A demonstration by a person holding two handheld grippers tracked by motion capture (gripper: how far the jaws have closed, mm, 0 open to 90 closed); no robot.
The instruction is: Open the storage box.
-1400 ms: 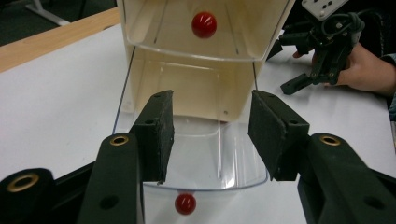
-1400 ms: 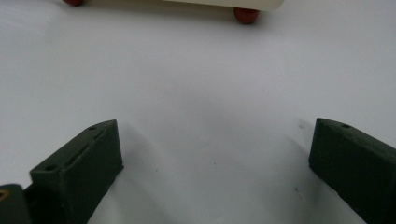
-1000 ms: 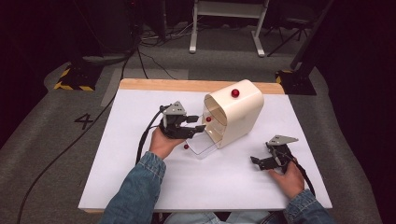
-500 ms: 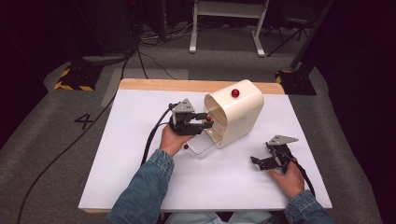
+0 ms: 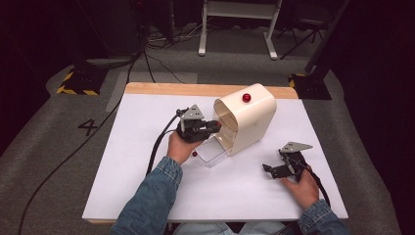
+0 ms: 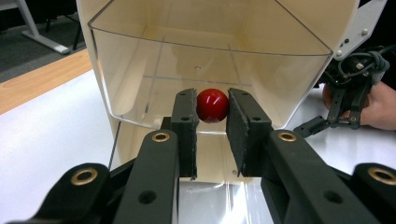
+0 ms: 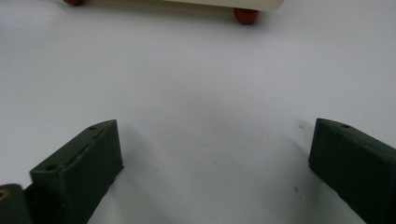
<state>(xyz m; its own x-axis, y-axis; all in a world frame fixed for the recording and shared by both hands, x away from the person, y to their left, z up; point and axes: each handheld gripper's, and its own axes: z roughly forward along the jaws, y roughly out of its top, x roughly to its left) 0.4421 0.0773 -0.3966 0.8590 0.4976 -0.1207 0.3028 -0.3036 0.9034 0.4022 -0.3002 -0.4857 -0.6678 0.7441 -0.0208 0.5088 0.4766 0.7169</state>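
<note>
A cream box (image 5: 247, 122) with a rounded top stands on the white table (image 5: 122, 186), and a red ball (image 5: 246, 97) sits on its top. Its front is a clear plastic door (image 6: 210, 60) with a red knob (image 6: 212, 105) at the rim. My left gripper (image 5: 215, 126) reaches into the box's opening. Its jaws have just been closing, and both pads (image 6: 187, 116) now press on the red knob. My right gripper (image 5: 271, 170) rests low on the table right of the box, open, with bare table between its fingers (image 7: 79, 168).
A clear part (image 5: 215, 152) juts out at the foot of the box, with a small red dot (image 5: 194, 153) beside it. Red feet (image 7: 246, 15) show under the box. A wooden strip (image 5: 161, 89) runs along the table's far edge. The left gripper's cable (image 5: 156, 147) trails towards the person.
The left gripper has moved right, up to the box's opening, and its jaws have closed on the red knob. The right hand and gripper have stayed put.
</note>
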